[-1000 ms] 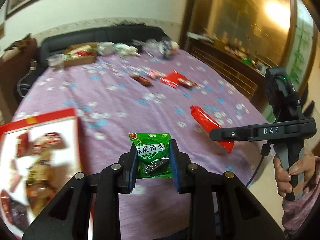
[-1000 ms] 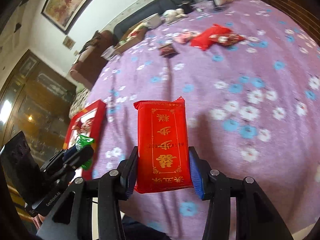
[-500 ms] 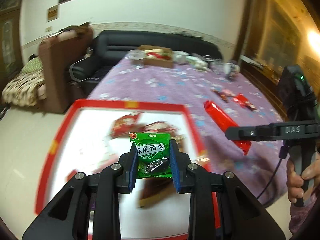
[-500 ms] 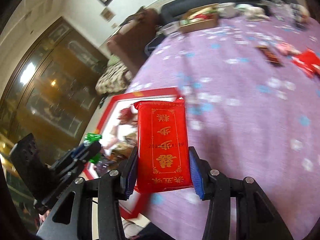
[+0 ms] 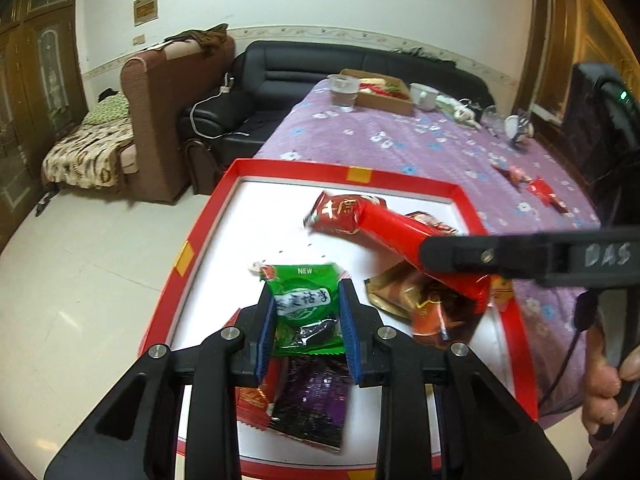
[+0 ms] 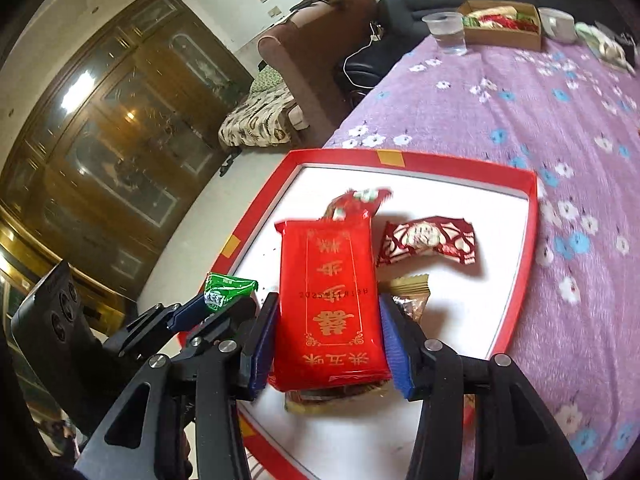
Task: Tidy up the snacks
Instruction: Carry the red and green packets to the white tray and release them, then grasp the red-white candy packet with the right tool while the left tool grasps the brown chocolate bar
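Note:
My left gripper (image 5: 306, 320) is shut on a small green snack packet (image 5: 306, 308) and holds it above the white floor of a red-rimmed box (image 5: 400, 178). My right gripper (image 6: 328, 340) is shut on a long red packet with gold lettering (image 6: 330, 300), also above the box (image 6: 452, 164). In the left wrist view the right gripper (image 5: 452, 258) comes in from the right with the red packet (image 5: 394, 230). In the right wrist view the left gripper (image 6: 208, 308) with the green packet (image 6: 228, 286) is at lower left. Several snacks lie in the box: a purple packet (image 5: 316, 404), red-wrapped ones (image 6: 430, 240).
The box lies at the near edge of a table with a purple flowered cloth (image 5: 420, 148). Loose red snacks (image 5: 536, 190) lie further out on it. A cardboard box (image 5: 384, 92), plastic cup (image 5: 344, 90) and bowl stand at the far end. Sofas and floor are left.
Both grippers have swung left from the open tablecloth to above the red-rimmed box, each still holding its packet. The box now fills the middle of both views.

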`<state>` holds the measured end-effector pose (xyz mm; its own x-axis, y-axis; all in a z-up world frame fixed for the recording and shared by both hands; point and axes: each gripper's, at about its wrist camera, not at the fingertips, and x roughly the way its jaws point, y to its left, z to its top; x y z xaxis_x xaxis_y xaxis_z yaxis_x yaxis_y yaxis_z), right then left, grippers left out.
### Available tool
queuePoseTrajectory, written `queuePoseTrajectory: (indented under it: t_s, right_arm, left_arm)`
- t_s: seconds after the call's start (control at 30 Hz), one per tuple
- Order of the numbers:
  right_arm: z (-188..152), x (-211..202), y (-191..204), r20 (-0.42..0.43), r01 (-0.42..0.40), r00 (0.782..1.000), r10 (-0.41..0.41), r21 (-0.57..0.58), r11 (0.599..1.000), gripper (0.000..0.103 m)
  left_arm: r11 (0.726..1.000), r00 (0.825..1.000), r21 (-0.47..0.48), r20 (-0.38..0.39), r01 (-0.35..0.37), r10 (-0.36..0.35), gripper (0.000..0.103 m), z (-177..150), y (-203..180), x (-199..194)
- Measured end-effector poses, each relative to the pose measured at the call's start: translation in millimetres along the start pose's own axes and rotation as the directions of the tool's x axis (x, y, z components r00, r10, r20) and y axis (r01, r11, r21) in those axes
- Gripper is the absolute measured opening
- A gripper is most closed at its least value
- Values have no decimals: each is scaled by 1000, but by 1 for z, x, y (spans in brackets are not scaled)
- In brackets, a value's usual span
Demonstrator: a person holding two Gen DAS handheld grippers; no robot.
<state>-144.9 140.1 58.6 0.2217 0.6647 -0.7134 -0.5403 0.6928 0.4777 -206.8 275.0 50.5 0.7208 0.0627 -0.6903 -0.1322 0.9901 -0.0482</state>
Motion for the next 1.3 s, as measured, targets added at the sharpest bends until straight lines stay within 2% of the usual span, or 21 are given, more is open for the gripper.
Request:
queuePoseTrajectory:
  t_s: [0.03, 0.1, 0.17, 0.27, 0.33, 0.4, 0.6, 0.73, 0.9, 1.03, 1.2, 1.3]
  right_arm:
    - [1, -1, -1, 5, -13, 1000, 13, 7, 1000, 52]
    - [3, -9, -5, 29, -41, 999, 41, 16, 999, 52]
    - [6, -21, -13, 84, -54, 995, 52, 22, 998, 52]
    - [10, -51, -40, 180, -34, 983, 23, 56, 998, 55]
    - [12, -65, -62, 212, -13, 977, -7, 92, 996, 56]
    - [11, -82, -90, 239, 4, 970, -38, 139, 990, 57]
    - [-4, -129, -178, 275, 68, 950, -150, 288, 955, 59]
    - [-18, -164, -242, 294, 96, 927, -234, 416, 904, 59]
    - [-32, -214, -324, 316, 101, 879, -358, 611, 786, 60]
    - [-30, -230, -375, 281, 96, 865, -415, 720, 687, 60]
    - [-17, -218, -418, 235, 108, 864, -444, 776, 621, 57]
    - [-1, -211, -421, 215, 188, 831, -513, 759, 623, 52]
  left_arm:
    - [1000, 1000, -1, 1, -8, 8, 31, 0, 0, 0]
    - [1000, 1000, -6, 16, -19, 20, 56, 1, -3, -3]
    - [999, 998, -8, 50, -33, 33, 64, 4, -7, -8]
    - [999, 997, 20, 78, -25, 24, 66, 10, -22, -13]
    - [999, 997, 38, 83, -1, -2, 70, 15, -36, -12]
    - [998, 996, 64, 83, 28, -34, 75, 17, -53, -11]
    - [971, 990, 203, 35, 130, -140, 75, 23, -121, -1]
    - [943, 985, 287, -12, 169, -173, 75, 28, -164, 11]
    - [918, 977, 334, -64, 215, -205, 75, 44, -206, 28]
    - [910, 974, 347, -94, 228, -209, 75, 62, -235, 45]
    - [918, 972, 322, -126, 231, -201, 75, 91, -255, 73]
    - [934, 980, 304, -122, 188, -158, 75, 107, -260, 91]
